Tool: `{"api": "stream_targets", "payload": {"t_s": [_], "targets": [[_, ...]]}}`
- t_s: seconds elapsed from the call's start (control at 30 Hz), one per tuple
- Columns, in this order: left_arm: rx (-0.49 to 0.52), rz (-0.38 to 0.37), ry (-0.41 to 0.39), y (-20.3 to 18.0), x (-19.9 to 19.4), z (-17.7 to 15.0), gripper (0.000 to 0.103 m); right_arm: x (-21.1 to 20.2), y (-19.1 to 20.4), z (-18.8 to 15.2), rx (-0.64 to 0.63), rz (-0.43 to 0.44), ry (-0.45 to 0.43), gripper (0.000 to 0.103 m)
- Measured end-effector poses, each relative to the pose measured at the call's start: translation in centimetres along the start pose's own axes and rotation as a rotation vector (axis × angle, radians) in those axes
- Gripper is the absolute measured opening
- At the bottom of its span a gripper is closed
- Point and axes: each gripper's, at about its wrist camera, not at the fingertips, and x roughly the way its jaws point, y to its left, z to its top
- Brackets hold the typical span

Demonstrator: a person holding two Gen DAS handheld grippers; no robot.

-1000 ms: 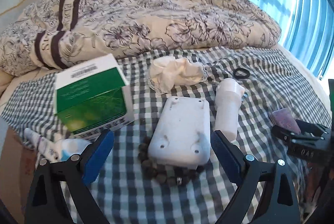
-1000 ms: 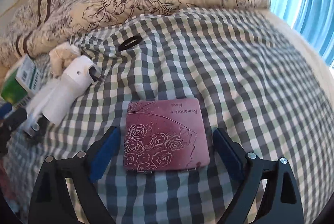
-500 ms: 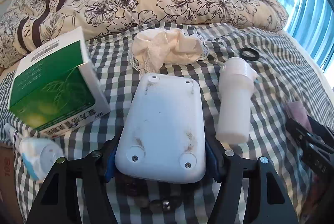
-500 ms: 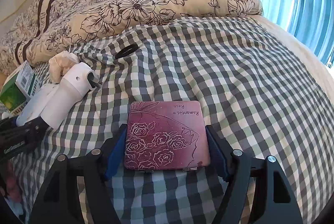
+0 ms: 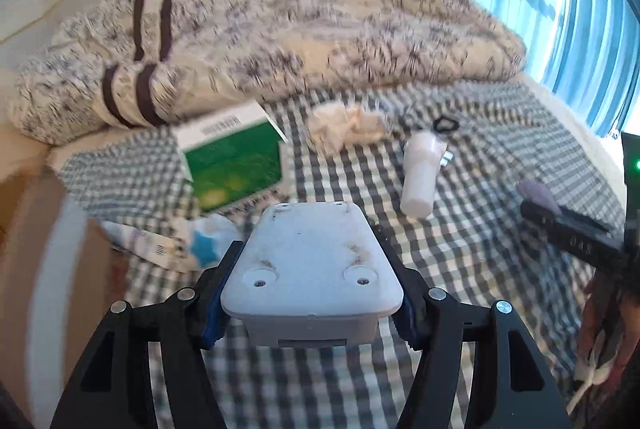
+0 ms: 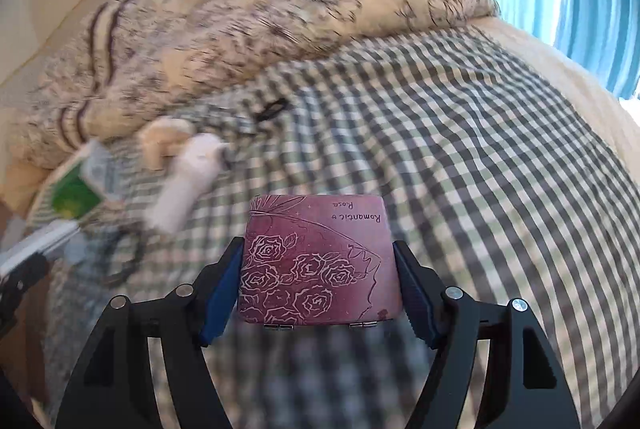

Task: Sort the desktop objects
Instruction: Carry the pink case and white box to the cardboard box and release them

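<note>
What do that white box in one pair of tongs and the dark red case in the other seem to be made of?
White box: looks like hard matte plastic, with moulded rounded corners, recessed screw holes and scuff marks. Dark red case: probably embossed leatherette or coated metal, given the slight sheen, raised rose outlines and small metal hinges; the pictures do not settle which.

White box (image 5: pixel 311 261): matt plastic, scuffed. Red case (image 6: pixel 318 265): embossed, satin sheen. Checked sheet (image 6: pixel 460 157): woven cloth. Carton (image 5: pixel 232 157): glossy card.

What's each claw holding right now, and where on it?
The left claw grips the white plastic box by its two long sides. The right claw grips the maroon rose case by its side edges.
</note>
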Motion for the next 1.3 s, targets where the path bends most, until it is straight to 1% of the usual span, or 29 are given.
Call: {"api": "stream_targets", "payload": {"t_s": [0.1,0.2,0.23,0.3,0.33,0.4,0.47,0.53,0.6,0.67,0.7,0.77,0.8,0.9,0.97,1.07,1.13,1.17,1.2,1.27,1.3], "targets": [[-0.020,-0.001,-0.031,0.8,-2.7,0.2,0.066,-2.8,2.3,-0.5,-0.043,0.054,-0.020,0.071],[-0.050,0.009,-0.054,2.1,-5.4,0.7,0.066,-5.4,5.5,0.0,-0.097,0.113,-0.030,0.071],[-0.064,0.014,-0.061,2.8,-6.5,0.9,0.066,-6.5,7.1,0.3,-0.114,0.150,-0.036,0.071],[-0.075,0.041,-0.086,4.0,-8.5,1.3,0.066,-7.9,9.2,0.8,-0.138,0.202,-0.042,0.071],[-0.078,0.057,-0.101,4.7,-9.5,1.4,0.066,-8.9,11.0,1.2,-0.159,0.237,-0.050,0.071],[-0.102,0.072,-0.120,6.6,-11.8,1.6,0.066,-10.0,13.7,1.6,-0.190,0.268,-0.061,0.071],[-0.130,0.088,-0.122,8.5,-13.5,1.6,0.066,-11.4,16.9,2.1,-0.227,0.307,-0.073,0.071],[-0.148,0.130,-0.125,10.8,-15.2,1.3,0.066,-12.7,20.8,2.5,-0.266,0.364,-0.081,0.071],[-0.173,0.171,-0.124,13.1,-16.5,0.5,0.066,-13.5,23.8,2.6,-0.294,0.402,-0.075,0.071],[-0.204,0.193,-0.099,15.7,-16.9,-0.6,0.066,-13.8,27.9,2.5,-0.331,0.448,-0.054,0.071],[-0.217,0.204,-0.090,16.8,-16.9,-1.2,0.066,-13.7,29.2,2.3,-0.340,0.461,-0.044,0.071],[-0.244,0.220,-0.070,18.7,-16.4,-2.5,0.066,-12.6,33.4,1.7,-0.377,0.501,0.016,0.071],[-0.260,0.220,-0.065,19.7,-16.0,-3.1,0.066,-12.1,34.7,1.5,-0.387,0.507,0.040,0.071],[-0.276,0.187,-0.058,21.5,-14.9,-4.4,0.066,-10.0,38.9,0.8,-0.411,0.511,0.093,0.071],[-0.280,0.177,-0.055,22.6,-14.2,-4.9,0.066,-8.6,41.2,0.4,-0.430,0.496,0.109,0.071],[-0.284,0.156,-0.051,23.9,-13.4,-5.3,0.066,-7.3,43.1,-0.3,-0.445,0.466,0.118,0.072],[-0.290,0.138,-0.047,24.4,-13.1,-5.3,0.070,-6.9,43.8,-0.5,-0.444,0.433,0.110,0.075],[-0.288,0.130,-0.061,24.5,-13.2,-5.4,0.080,-7.0,43.7,-0.4,-0.435,0.418,0.093,0.078],[-0.285,0.131,-0.078,24.5,-13.5,-5.5,0.090,-7.3,43.5,-0.4,-0.423,0.417,0.067,0.084],[-0.278,0.148,-0.107,24.2,-14.0,-5.5,0.090,-7.9,43.3,-0.2,-0.416,0.425,0.053,0.085],[-0.274,0.146,-0.110,24.0,-14.2,-5.4,0.091,-8.2,43.0,-0.1,-0.411,0.432,0.049,0.085]]}}
